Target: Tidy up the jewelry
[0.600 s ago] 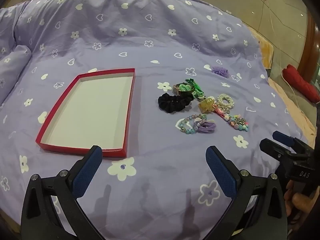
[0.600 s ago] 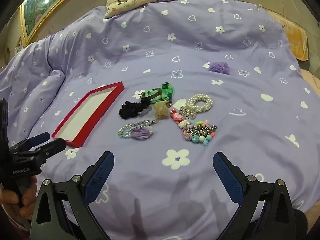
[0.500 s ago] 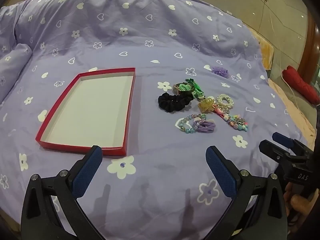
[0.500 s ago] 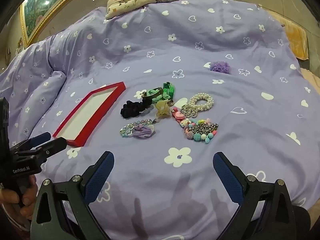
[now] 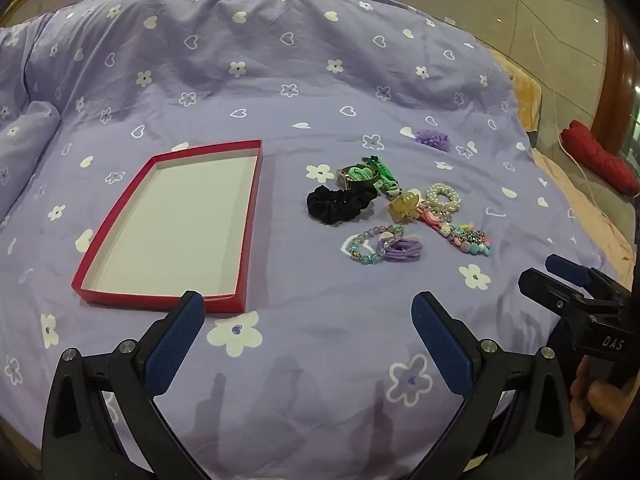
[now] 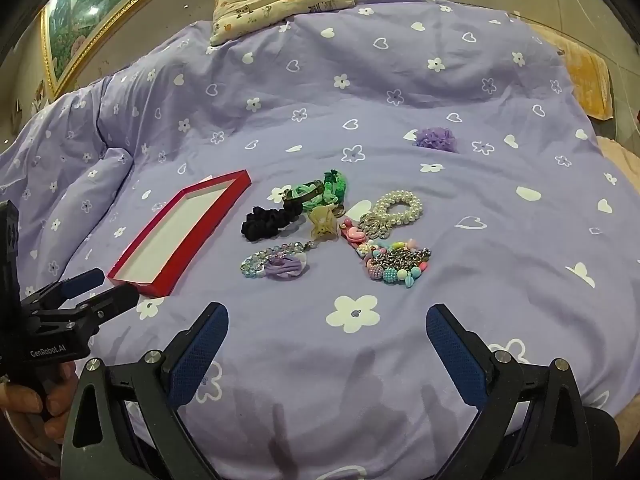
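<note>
Right wrist view shows your right gripper [image 6: 326, 330] and left gripper [image 5: 308, 318] both spread wide and empty, so reach toward 12 o'clock for the beaded bracelet [image 6: 394, 266], nearest of the pile, then carry it to the red tray [image 6: 138, 276] at 10 o'clock

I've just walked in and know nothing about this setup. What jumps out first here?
A jumble of bracelets and hair ties lies mid-bed on a purple flowered duvet, with a black scrunchie at its left edge. Left of that sits a shallow red tray with nothing in it. The left gripper and the right gripper hover open in front, holding nothing.
</note>
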{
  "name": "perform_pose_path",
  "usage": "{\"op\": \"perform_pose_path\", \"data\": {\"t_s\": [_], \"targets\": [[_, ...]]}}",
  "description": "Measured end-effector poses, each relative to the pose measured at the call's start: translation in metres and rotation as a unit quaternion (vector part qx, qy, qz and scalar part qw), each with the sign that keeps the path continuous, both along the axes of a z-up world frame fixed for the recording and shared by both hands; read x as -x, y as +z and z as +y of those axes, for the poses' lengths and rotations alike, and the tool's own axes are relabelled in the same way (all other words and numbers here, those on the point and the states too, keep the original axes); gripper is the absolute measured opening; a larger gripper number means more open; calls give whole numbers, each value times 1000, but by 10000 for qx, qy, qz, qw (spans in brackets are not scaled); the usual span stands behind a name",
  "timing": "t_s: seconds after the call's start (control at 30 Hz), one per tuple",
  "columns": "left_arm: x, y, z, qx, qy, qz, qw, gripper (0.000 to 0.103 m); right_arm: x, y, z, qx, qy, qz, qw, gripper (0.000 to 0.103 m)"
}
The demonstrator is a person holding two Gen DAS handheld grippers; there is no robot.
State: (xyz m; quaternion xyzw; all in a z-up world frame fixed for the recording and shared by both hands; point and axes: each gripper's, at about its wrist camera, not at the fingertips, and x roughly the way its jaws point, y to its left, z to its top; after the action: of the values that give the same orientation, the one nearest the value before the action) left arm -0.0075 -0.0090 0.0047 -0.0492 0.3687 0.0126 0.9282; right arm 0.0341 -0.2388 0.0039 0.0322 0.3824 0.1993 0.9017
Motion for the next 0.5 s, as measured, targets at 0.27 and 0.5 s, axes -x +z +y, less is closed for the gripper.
{"op": "perform_pose_path", "data": {"t_s": [0.27,0.5], "targets": [[0,-4,-2,-12,25,-9,10000,103,0,-3,0,-27,11,-3,10000,100],[0,-3,-1,-6,20,-4,10000,103,1,-4,1,-40,16,-13,10000,100]]}}
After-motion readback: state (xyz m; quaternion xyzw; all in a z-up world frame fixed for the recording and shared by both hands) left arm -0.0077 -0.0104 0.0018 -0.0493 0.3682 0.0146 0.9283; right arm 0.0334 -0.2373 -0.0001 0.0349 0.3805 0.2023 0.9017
